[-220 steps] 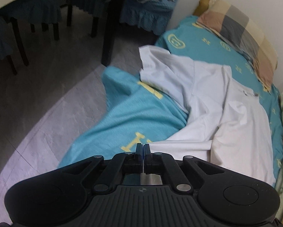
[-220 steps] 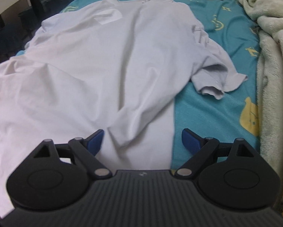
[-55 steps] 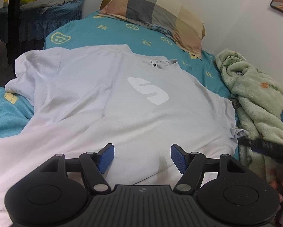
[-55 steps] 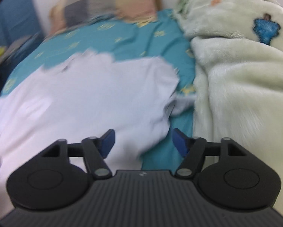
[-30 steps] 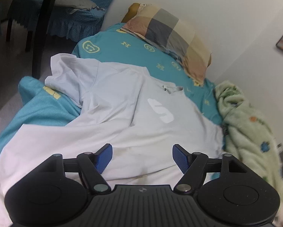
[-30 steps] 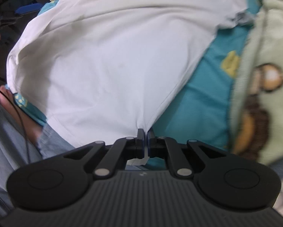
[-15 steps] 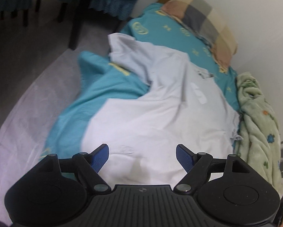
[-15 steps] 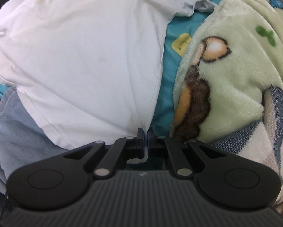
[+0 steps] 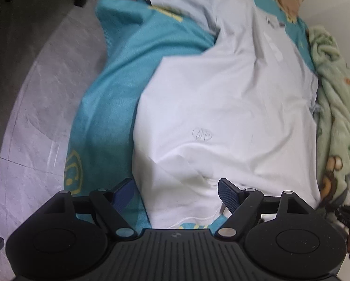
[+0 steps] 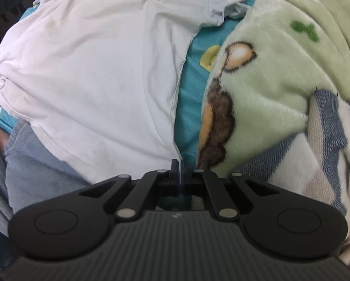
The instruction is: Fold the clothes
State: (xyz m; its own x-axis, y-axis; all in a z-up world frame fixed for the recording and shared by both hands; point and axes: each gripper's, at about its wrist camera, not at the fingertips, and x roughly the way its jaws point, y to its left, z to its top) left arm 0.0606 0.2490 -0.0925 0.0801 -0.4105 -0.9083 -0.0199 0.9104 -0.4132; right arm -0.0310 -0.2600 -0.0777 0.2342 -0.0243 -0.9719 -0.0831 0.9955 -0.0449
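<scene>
My right tool [image 10: 179, 164] is pinched shut on the hem corner of the white T-shirt [image 10: 100, 65], spread on the bed [image 9: 118, 75]. My left tool [image 9: 176, 190] hovers wide open over the other hem corner, gripping nothing. The shirt looks light and limp, so I'd pinch right at that corner.

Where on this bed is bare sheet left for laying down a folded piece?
Bare teal sheet lies between the white T-shirt and the floor-side bed edge. A thin strip separates shirt and green blanket. The shirt fills the middle; the blanket crowds the far side.

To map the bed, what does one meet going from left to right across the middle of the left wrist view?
Grey floor → teal bedsheet → white T-shirt → green cartoon blanket.
</scene>
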